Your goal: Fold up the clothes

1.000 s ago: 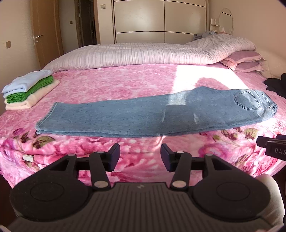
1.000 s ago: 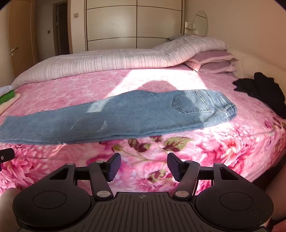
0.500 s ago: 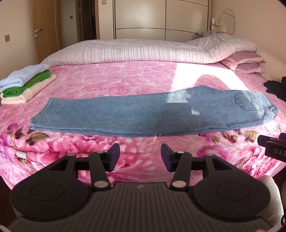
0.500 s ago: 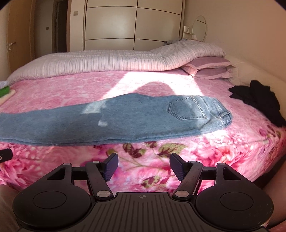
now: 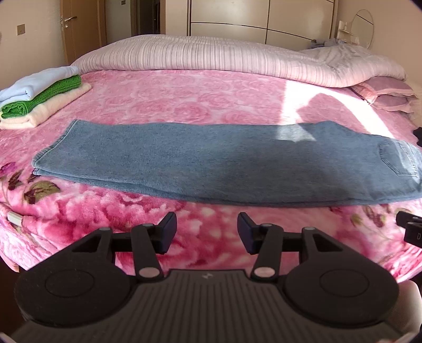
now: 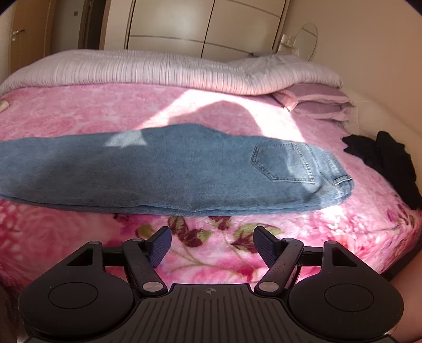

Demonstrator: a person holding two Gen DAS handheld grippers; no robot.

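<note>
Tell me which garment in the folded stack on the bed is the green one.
The middle one: the green garment is sandwiched between the light blue piece on top and the cream piece at the bottom of the stack, left of the jeans.

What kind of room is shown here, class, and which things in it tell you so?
A bedroom, most likely at home: a bed with a rolled duvet and pillows, and a wardrobe behind it.

Bed [image 5: 184,97] covered with pink floral blanket. On it: jeans [image 5: 211,161] laid flat lengthwise, folded stack [image 5: 39,97] far left, striped duvet [image 5: 211,58] along back. Black garment [image 6: 382,155] far right.
</note>
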